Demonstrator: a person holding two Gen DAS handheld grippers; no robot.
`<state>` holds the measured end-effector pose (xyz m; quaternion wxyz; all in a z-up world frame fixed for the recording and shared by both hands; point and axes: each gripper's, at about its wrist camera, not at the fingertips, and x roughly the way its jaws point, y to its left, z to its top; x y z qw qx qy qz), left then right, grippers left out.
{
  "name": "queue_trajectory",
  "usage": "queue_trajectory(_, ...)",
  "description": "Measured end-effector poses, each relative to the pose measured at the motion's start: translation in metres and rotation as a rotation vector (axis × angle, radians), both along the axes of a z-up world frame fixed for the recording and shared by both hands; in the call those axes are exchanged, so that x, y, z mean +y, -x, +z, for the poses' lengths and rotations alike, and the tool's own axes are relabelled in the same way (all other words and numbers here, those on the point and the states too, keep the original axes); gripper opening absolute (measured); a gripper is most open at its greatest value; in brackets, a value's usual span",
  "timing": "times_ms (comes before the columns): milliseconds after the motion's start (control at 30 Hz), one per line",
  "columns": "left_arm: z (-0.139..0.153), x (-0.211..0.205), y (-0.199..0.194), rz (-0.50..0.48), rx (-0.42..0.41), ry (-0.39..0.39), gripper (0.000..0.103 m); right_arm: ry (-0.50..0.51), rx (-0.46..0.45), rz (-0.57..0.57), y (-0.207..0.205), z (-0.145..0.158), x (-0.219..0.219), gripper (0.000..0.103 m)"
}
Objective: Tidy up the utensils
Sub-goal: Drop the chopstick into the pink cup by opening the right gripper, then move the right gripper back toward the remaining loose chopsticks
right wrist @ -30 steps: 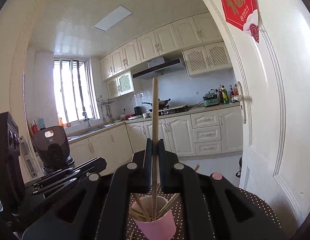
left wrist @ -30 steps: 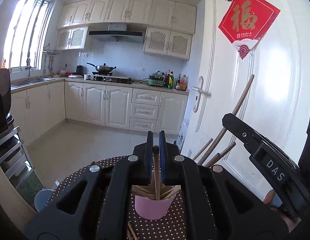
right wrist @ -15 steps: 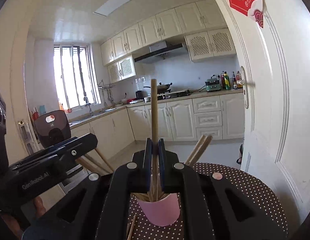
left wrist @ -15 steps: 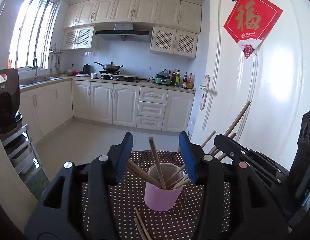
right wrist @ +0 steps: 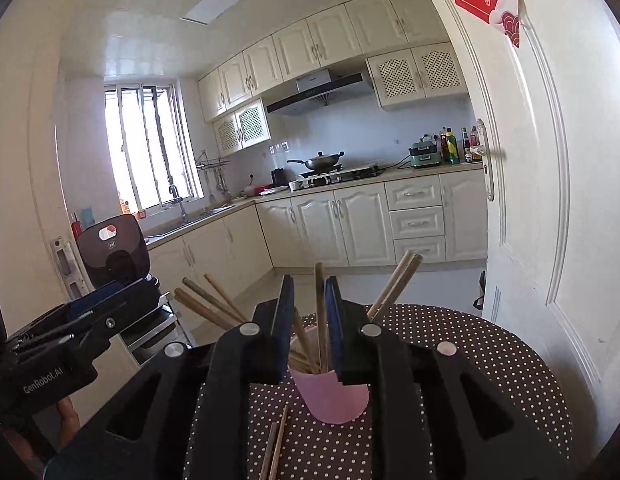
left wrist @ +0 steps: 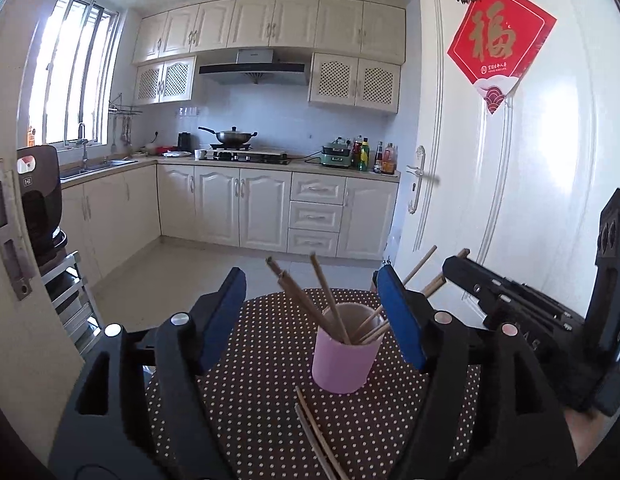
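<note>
I had both grippers facing the pink cup (left wrist: 343,354). The left gripper (left wrist: 310,316) had just spread wide, empty; the right gripper (right wrist: 310,322) was just parting around an upright chopstick (right wrist: 320,312). Loose chopsticks (left wrist: 315,436) lay nearer, pointing away.

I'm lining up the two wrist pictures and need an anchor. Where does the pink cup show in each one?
Left wrist view: the pink cup stands just right of centre, low, on the dotted tablecloth, chopsticks leaning out of it.
Right wrist view: the pink cup sits low at centre, partly behind the gripper's jaws.
Shared landmark: the wok on the stove.
</note>
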<state>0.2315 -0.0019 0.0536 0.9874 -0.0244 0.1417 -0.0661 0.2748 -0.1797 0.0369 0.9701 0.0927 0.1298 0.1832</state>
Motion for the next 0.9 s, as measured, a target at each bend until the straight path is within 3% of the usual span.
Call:
queue_trajectory(233,-0.01,0.001,0.027,0.023,0.006,-0.053,0.07,0.026,-0.011,0.014,0.03,0.001,-0.001,0.027)
queue_trajectory(467,-0.022,-0.003,0.045,0.001,0.07,-0.076,0.07,0.061,0.022,0.025,0.054,-0.013,-0.003,0.029)
queue_trajectory(900,-0.085,-0.007,0.017,-0.032,0.46,-0.08,0.07,0.12,0.239,0.068,0.049,-0.069,0.015,0.03)
